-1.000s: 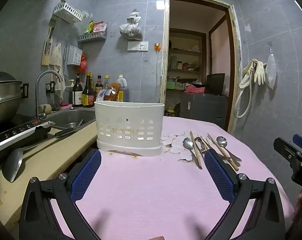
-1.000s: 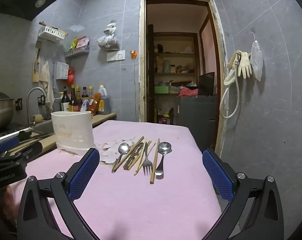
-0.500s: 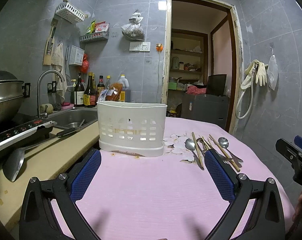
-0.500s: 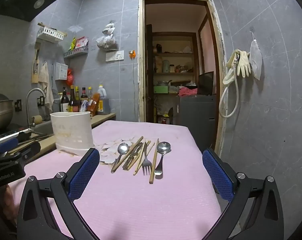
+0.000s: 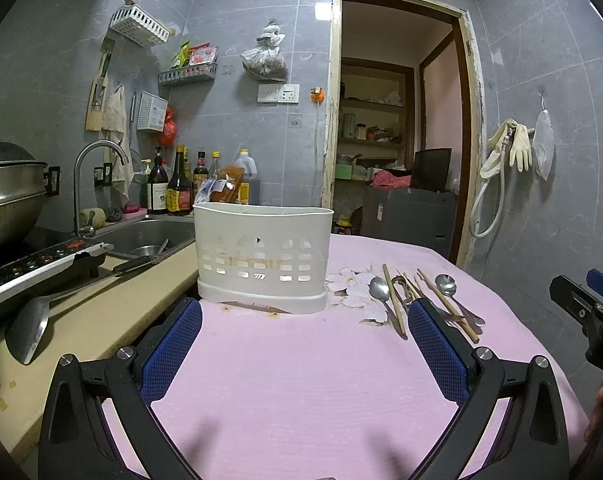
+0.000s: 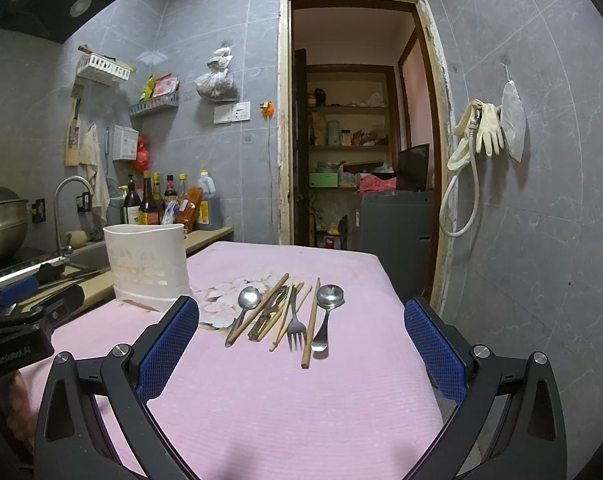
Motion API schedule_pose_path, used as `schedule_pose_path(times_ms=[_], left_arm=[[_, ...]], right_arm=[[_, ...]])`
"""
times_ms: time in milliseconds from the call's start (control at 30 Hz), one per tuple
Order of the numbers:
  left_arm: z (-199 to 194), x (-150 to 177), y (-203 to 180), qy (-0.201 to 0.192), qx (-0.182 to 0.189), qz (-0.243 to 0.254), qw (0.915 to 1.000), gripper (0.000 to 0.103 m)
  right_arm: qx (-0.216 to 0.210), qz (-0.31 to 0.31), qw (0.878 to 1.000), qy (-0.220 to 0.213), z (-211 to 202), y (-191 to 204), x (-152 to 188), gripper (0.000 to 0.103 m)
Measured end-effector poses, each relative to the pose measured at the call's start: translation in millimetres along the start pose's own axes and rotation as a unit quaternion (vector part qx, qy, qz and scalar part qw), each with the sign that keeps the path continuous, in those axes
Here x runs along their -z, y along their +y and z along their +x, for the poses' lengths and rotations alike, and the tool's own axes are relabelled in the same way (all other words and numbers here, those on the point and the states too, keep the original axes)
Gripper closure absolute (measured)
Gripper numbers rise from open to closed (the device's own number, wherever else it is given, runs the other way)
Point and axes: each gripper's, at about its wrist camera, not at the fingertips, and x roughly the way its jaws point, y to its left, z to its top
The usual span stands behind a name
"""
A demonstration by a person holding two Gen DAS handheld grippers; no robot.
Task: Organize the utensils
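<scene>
A: On the left stands the white caddy [image 6: 147,264], empty as far as can be seen. The left gripper [image 5: 304,334] hovers before it, spread wide and holding nothing.

B: And the utensils [image 6: 285,312] lie bunched to its right on the pink cloth [image 6: 301,400], with the right gripper [image 6: 301,332] released too, short of them.

A: Risk: chopsticks [image 6: 311,322], fork [image 6: 295,326] and spoons overlap, so one pinch may drag neighbours, or bunch the cloth.

B: A clumsy drop-in could tip the light caddy.
</scene>
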Motion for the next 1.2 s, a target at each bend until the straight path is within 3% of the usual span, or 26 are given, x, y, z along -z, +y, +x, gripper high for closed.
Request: schedule_pose_path(times_ms=[1200], left_arm=[[-2.8, -4.8, 6.3, -0.008, -0.008, -0.004, 0.9999, 0.002]], right_arm=[[-0.003, 0.003, 1.000, 0.002, 3.3, 5.5, -0.2, 0.000]])
